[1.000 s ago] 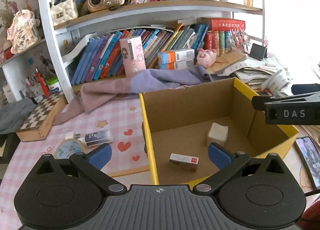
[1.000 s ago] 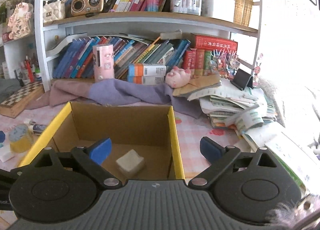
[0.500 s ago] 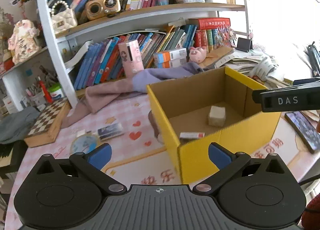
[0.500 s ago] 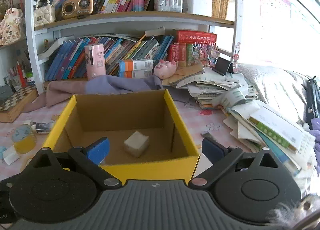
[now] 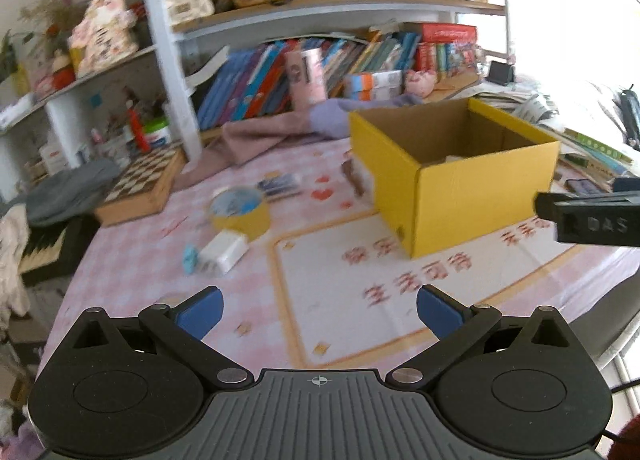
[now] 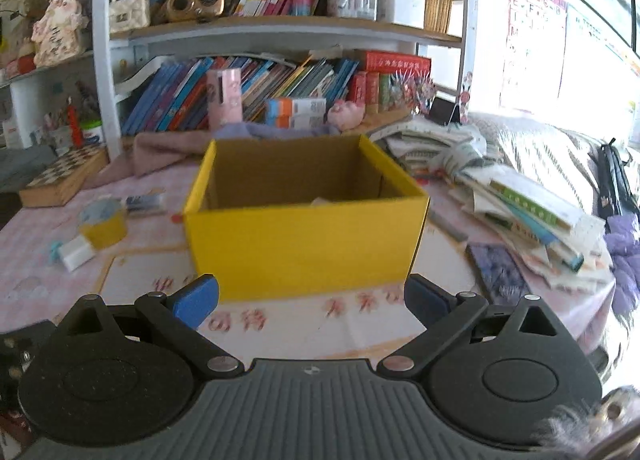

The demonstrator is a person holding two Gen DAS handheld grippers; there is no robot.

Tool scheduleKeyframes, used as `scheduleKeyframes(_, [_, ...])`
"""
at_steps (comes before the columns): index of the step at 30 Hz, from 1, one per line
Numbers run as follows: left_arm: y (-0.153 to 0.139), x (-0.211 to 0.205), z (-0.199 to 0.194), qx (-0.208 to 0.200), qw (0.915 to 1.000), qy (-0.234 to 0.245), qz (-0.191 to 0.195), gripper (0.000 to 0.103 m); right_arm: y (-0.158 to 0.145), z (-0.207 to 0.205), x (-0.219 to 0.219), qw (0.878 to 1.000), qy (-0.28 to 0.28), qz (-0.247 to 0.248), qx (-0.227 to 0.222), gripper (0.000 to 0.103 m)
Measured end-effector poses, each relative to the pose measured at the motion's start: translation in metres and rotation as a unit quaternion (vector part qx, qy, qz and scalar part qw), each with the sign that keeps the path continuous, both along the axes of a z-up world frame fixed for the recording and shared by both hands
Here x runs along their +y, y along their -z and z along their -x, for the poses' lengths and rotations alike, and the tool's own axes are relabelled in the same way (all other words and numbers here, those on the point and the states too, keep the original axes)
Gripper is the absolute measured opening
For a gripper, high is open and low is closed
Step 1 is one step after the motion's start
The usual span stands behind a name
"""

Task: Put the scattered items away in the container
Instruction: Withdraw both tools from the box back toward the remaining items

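Apparently both tools (image 5: 318, 310) (image 6: 311, 298) wide open, empty.

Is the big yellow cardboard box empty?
Not empty. Over the yellow cardboard box's near wall, a pale item peeks up inside. How much else it holds cannot be told.

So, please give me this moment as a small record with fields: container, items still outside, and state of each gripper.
container: yellow cardboard box, open top, on the pink tablecloth
inside box: a pale item, mostly hidden by the wall
still outside: tape roll, white box, small dark pack, all beside the box
left gripper: open, empty
right gripper: open, empty
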State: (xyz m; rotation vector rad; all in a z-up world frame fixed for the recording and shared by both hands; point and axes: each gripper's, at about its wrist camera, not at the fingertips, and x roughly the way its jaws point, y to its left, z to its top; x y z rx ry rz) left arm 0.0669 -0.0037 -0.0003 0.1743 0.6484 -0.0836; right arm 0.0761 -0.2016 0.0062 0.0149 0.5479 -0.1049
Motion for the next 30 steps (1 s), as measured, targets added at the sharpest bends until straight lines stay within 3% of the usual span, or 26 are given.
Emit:
scheduleKeyframes(9, [0.007,0.042,0.028,0.012,0.9983,-0.055,-0.015,0.103,0.008,0.022,0.041,0.999,-0.032,-0.012,0.032,0.101])
scheduleKeyframes(20, [0.010,0.072,0.049,0.016,0.9969,-0.075,-0.018,0.103,0.014,0.024,0.090,0.993,-0.101,-0.004,0.061,0.101])
scheduleKeyframes(30, [0.011,0.099,0.057,0.020,0.9935,-0.112,-0.011,0.103,0.018,0.020,0.134,0.979,-0.185,0.009,0.084,0.101])
